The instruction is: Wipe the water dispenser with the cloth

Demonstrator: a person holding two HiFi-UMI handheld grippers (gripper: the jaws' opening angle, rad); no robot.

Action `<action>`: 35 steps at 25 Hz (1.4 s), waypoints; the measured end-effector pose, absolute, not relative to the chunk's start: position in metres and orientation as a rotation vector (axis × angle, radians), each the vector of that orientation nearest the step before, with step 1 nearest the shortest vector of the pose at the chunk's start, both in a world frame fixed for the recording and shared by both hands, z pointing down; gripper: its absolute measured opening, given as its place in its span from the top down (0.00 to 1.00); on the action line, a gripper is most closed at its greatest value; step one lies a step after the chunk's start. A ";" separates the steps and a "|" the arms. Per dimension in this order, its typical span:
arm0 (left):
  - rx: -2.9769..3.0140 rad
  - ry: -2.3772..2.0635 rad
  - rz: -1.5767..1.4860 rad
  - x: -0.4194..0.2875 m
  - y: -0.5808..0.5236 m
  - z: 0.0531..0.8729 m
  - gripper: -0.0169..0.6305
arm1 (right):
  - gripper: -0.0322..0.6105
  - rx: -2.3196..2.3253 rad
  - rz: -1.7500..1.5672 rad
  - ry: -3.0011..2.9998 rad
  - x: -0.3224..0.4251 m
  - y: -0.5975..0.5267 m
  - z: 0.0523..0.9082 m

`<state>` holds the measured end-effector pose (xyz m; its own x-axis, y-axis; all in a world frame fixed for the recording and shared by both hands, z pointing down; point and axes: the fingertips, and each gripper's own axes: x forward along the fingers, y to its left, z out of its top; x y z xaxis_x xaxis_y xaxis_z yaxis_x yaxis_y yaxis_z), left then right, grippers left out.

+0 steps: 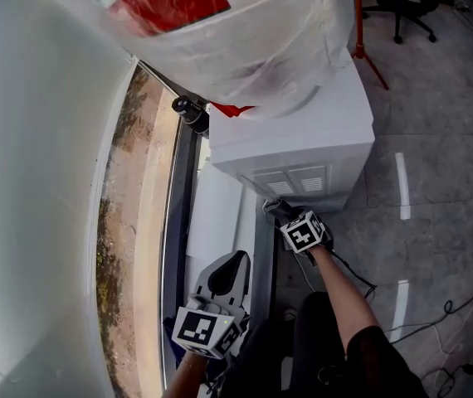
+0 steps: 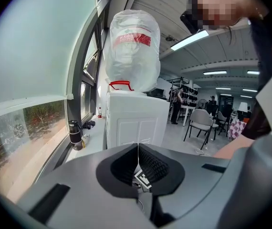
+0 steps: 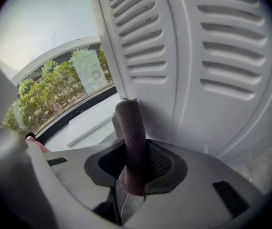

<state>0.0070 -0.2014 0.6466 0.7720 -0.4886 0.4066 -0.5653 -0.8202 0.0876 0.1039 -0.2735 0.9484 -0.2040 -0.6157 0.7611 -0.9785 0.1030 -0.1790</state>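
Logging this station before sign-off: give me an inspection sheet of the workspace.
Surface: grey floor; white window ledge beside the dispenser.
Job's things: white water dispenser with a plastic-wrapped bottle on top; dark brown cloth held at its vented panel.
Clutter: black flask on the ledge.
Tongs: right tongs shut on the cloth; left tongs shut, empty.
Cables: black cables on the floor.
Surroundings: large window; grey chair beyond.
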 end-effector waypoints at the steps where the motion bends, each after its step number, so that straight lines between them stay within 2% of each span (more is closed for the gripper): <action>1: 2.759 -0.829 0.550 0.007 -0.201 0.647 0.95 | 0.77 1.567 0.932 -1.854 0.112 -0.273 0.950; 21: 2.771 -0.718 0.553 0.035 -0.190 0.628 0.95 | 0.77 1.827 1.016 -1.510 0.306 -0.170 0.941; 35: 2.719 -0.739 0.539 0.037 -0.183 0.606 0.95 | 0.77 1.885 1.089 -1.541 0.299 -0.112 0.888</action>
